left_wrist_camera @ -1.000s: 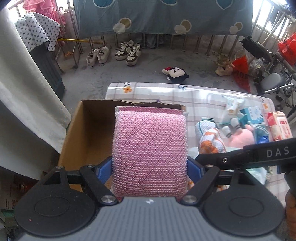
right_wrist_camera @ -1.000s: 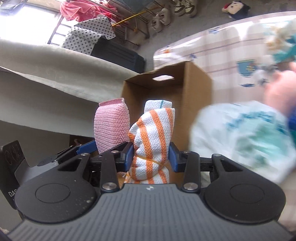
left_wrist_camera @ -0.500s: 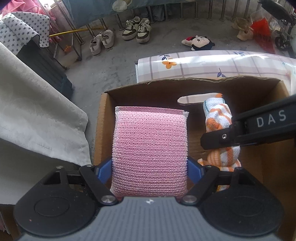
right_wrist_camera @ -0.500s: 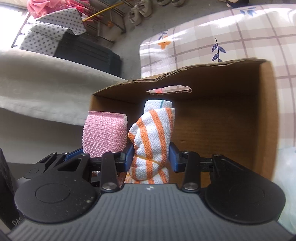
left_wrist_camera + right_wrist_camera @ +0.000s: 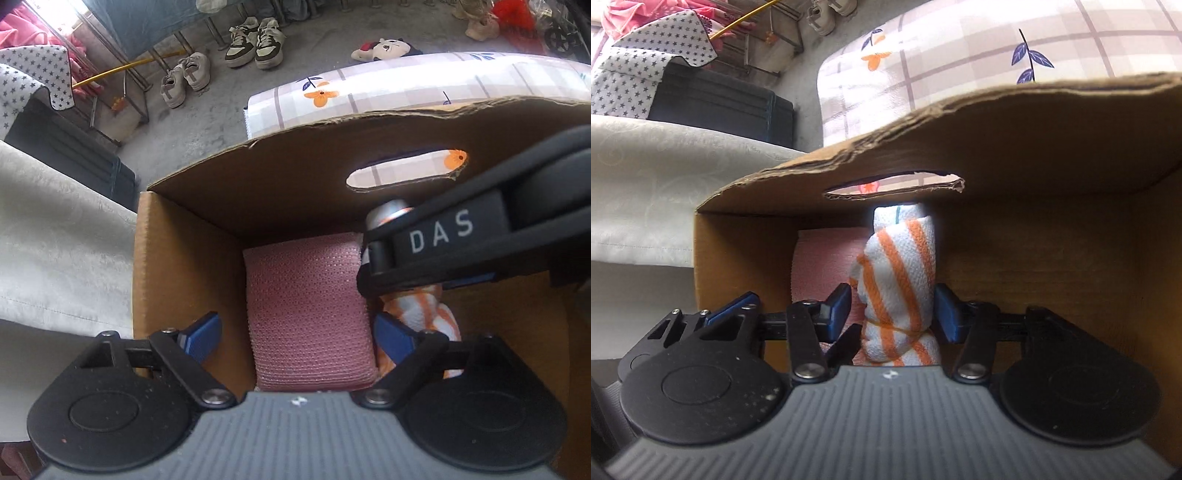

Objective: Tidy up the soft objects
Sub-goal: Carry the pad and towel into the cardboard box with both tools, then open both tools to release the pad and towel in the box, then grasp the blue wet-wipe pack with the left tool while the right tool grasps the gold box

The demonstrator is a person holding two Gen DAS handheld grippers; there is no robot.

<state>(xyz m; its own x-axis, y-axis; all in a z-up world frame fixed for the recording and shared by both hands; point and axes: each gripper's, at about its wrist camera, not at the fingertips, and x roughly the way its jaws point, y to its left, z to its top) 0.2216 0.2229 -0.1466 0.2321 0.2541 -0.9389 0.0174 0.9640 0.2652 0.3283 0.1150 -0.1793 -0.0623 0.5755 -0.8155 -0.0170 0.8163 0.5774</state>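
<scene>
- Your left gripper [image 5: 295, 334]: jaws spread, released off pink sponge [image 5: 308, 314], which sits inside cardboard box [image 5: 162, 266].
- Your right gripper [image 5: 892, 308]: jaws slack round striped towel roll [image 5: 899, 280], inside box, just beside sponge.

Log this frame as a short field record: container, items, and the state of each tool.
container: cardboard box with a handle slot
item 1: pink mesh sponge, inside the box
item 2: orange-striped rolled towel, inside the box, right of the sponge
left tool: open, left pad clear of the sponge
right tool: open around the towel
</scene>
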